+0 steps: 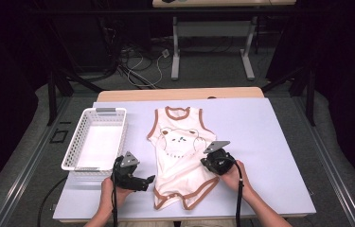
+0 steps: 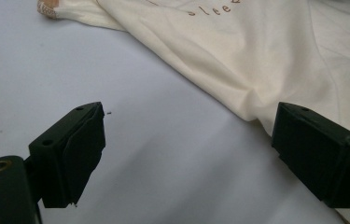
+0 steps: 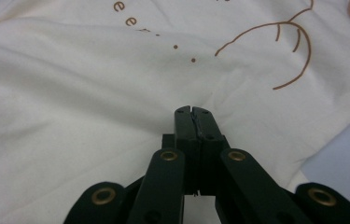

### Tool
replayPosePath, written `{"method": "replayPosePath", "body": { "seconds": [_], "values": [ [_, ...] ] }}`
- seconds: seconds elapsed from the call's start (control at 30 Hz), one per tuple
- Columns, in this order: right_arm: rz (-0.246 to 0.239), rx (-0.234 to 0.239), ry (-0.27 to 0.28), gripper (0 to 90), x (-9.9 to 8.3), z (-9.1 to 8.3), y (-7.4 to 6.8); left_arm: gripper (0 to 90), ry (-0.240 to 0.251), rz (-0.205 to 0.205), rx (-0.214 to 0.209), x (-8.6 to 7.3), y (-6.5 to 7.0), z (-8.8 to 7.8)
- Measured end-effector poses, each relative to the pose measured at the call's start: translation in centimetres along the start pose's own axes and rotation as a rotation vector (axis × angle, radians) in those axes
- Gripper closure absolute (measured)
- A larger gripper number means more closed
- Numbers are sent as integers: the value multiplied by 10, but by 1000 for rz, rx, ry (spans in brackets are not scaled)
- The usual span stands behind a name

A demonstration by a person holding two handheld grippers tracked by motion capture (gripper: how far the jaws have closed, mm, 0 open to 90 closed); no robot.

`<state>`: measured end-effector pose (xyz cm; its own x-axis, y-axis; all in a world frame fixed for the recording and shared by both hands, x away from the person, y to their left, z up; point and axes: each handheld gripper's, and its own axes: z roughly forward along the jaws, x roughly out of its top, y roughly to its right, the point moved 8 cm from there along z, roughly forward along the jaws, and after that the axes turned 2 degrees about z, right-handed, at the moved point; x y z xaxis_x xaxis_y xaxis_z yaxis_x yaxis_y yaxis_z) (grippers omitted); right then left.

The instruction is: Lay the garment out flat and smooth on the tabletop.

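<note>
The table [image 1: 270, 142] is big and white. A baby suit [image 1: 180, 156] lies flat in the middle, not folded yet. White basket [image 1: 94, 142] on the left has nothing in it. Right gripper [image 3: 193, 112]: jaws together, maybe pinching cloth, can't tell. Left gripper [image 2: 186, 154]: jaws wide apart at the suit's edge. Folding & putting away look left to do.

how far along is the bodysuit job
Early. Done: the bodysuit lies spread flat on the table. In hand: the right gripper is shut over its side, seemingly pinching fabric; the left gripper is open at the other edge. Left: folding; the basket is empty.
</note>
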<state>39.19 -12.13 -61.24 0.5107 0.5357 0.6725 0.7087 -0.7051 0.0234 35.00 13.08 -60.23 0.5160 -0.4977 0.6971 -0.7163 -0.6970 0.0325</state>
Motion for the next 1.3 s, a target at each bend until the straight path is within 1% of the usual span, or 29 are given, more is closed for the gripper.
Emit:
{"method": "replayPosePath", "body": {
  "seconds": [0.13,0.27,0.33,0.37,0.4,0.43,0.5,0.53,0.57,0.6,0.63,0.67,0.7,0.73,0.77,0.8,0.83,0.87,0.9,0.93,0.97,1.0,1.03,1.1,1.2,1.23,1.3],
  "values": [
    [8,-38,12,900,0,-5,11,100,2,-3,6,0,0,2],
    [27,-85,20,900,-1,-12,25,100,-4,8,6,-1,1,3],
    [22,-108,11,900,-3,-13,32,100,-7,6,5,-1,1,3],
    [27,-121,4,900,-4,-14,34,101,-9,5,5,-2,1,4],
    [21,-128,2,900,-4,-13,37,102,-16,9,3,-2,2,4],
    [26,-146,-2,900,-5,-13,40,103,-17,13,0,-2,2,5],
    [35,-160,-8,895,-7,-12,44,105,-24,14,-5,-3,5,7],
    [25,-168,0,890,-7,-10,46,107,-28,16,-7,-3,6,8],
    [31,-169,-16,877,-8,-9,47,110,-31,26,-4,-3,6,8],
    [40,-173,-17,845,-9,-9,48,111,-36,17,-10,-4,8,9],
    [30,-179,-18,768,-8,-9,49,112,-39,21,-12,-4,8,9],
    [50,-170,-13,699,-8,-10,48,112,-38,21,-12,-4,8,9],
    [48,-156,-11,669,-7,-11,47,113,-39,21,-11,-4,8,9],
    [48,-138,1,623,-6,-12,44,113,-37,19,-10,-4,8,9],
    [30,-126,-3,570,-5,-14,42,112,-35,29,-3,-3,6,8],
    [40,-112,6,532,-3,-16,36,112,-31,26,-5,-3,6,8],
    [23,-88,6,513,-1,-18,31,111,-32,25,-5,-3,6,8],
    [36,-71,8,485,0,-20,23,109,-29,16,-8,-3,6,7],
    [4,-49,17,457,3,-21,18,106,-27,20,-4,-3,5,7],
    [-1,-25,17,449,4,-23,10,104,-27,22,0,-3,4,6],
    [-11,-11,18,433,5,-24,3,101,-22,17,-2,-2,4,6],
    [-26,16,17,416,5,-25,-5,97,-17,12,-1,-2,4,6],
    [-36,34,14,408,4,-26,-12,96,-17,9,-1,-2,3,5],
    [-62,65,6,404,2,-26,-26,92,-15,16,3,-1,2,5],
    [-114,116,-16,435,-1,-25,-48,91,-16,15,3,-1,2,4],
    [-129,127,-10,447,-1,-25,-55,91,-17,16,4,-1,1,4],
    [-148,165,-17,457,-1,-25,-69,91,-17,14,2,-1,1,4]
  ]
}}
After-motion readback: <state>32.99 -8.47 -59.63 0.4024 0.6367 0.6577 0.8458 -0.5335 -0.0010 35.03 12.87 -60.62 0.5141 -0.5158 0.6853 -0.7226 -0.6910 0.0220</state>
